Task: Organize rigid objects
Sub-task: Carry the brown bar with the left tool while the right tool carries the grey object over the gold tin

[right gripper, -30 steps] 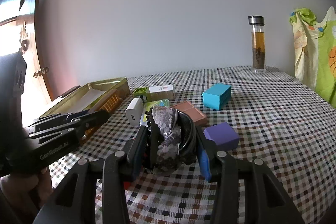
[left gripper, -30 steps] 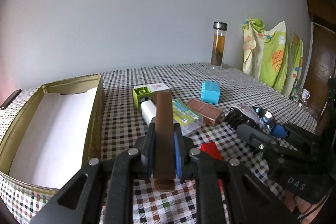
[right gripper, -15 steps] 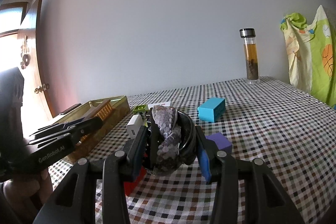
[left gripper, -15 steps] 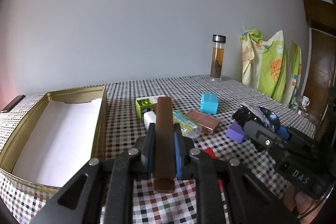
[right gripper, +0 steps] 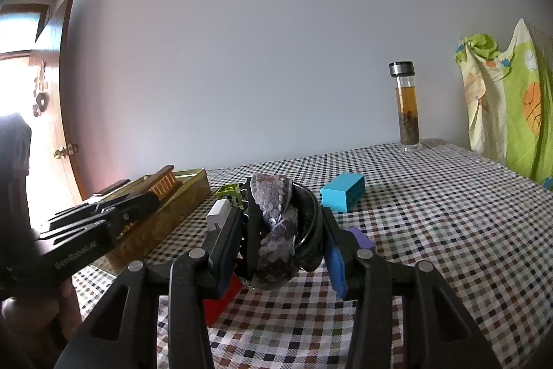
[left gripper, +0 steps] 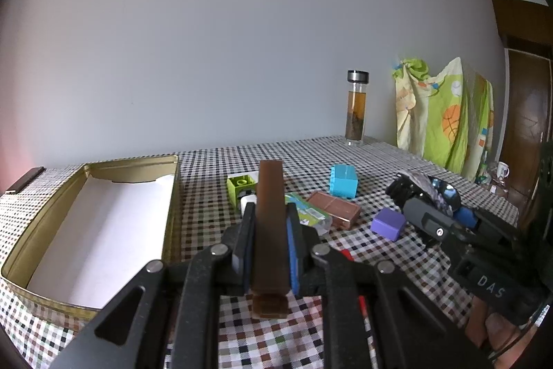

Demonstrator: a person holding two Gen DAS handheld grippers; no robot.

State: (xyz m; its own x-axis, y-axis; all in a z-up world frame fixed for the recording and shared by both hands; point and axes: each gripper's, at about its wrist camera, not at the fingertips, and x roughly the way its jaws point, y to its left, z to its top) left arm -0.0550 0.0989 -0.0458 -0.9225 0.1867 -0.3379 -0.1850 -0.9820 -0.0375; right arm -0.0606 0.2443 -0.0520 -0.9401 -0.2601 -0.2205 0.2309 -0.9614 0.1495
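Note:
My left gripper (left gripper: pixel 269 232) is shut on a long brown brush (left gripper: pixel 270 217), held above the checkered table just right of the open gold tin box (left gripper: pixel 171 196). My right gripper (right gripper: pixel 281 230) is shut on a sequined grey headband (right gripper: pixel 276 230) with a black band, held above the table. The left gripper with the brush also shows in the right wrist view (right gripper: pixel 114 217), over the tin (right gripper: pixel 172 213). The right gripper shows in the left wrist view (left gripper: pixel 428 206).
On the table lie a blue block (left gripper: pixel 343 181), a purple block (left gripper: pixel 389 224), a copper box (left gripper: pixel 333 209), a green brick (left gripper: pixel 241 187), a white charger (right gripper: pixel 218 213), a green packet (left gripper: pixel 306 213) and a red piece (right gripper: pixel 221 300). A tea bottle (left gripper: pixel 356 108) stands at the back.
Both grippers have risen with their objects; the table items sit lower and farther in both views. The purple block has come into the left wrist view.

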